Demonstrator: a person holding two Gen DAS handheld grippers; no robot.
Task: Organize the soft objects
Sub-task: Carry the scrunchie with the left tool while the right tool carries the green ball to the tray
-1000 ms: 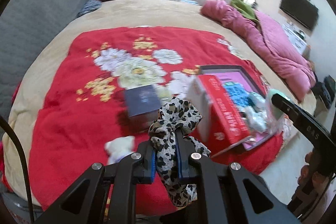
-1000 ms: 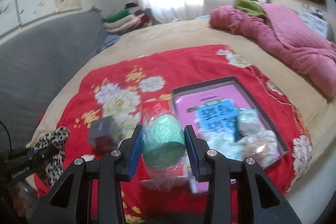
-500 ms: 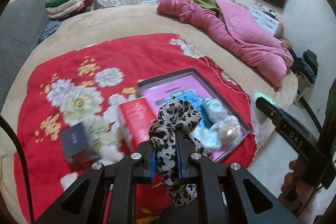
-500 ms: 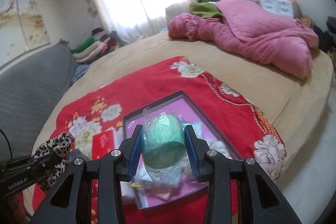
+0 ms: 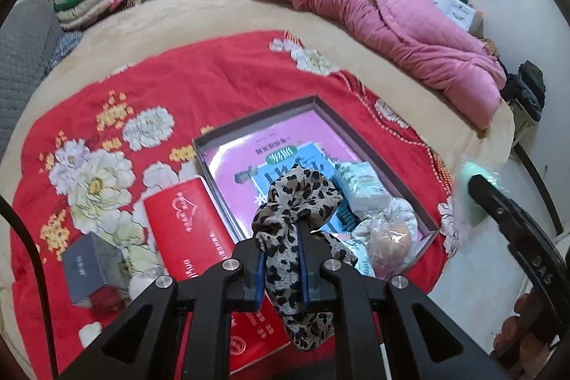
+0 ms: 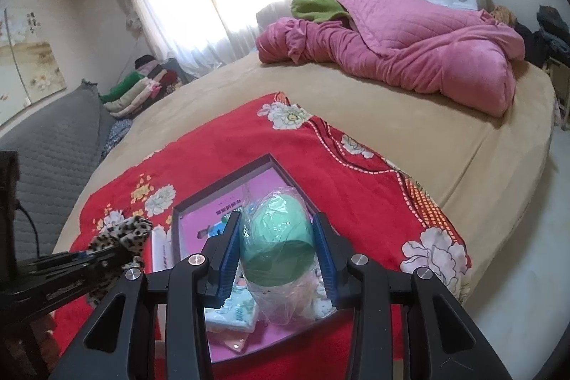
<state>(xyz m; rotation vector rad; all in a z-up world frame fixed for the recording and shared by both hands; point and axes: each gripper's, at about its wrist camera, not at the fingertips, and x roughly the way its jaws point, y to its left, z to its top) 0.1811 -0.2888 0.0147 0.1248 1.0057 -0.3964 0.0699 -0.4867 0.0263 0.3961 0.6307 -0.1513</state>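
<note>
Left gripper (image 5: pixel 281 259) clamps leopard scrunchie (image 5: pixel 297 202) above box (image 5: pixel 374 145).

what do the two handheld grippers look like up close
Both the left gripper and the right gripper are matte black angular frames with silver round bolt heads and blue ribbed pads lining the jaws. A black cable loops beside the left one. Pale embossed lettering marks the side of each.

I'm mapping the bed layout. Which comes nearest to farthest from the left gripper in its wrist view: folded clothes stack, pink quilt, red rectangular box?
1. Red rectangular box: just beside the left gripper, lower left.
2. Pink quilt: across the bed, upper right.
3. Folded clothes stack: far upper left, beyond the bed.
</note>
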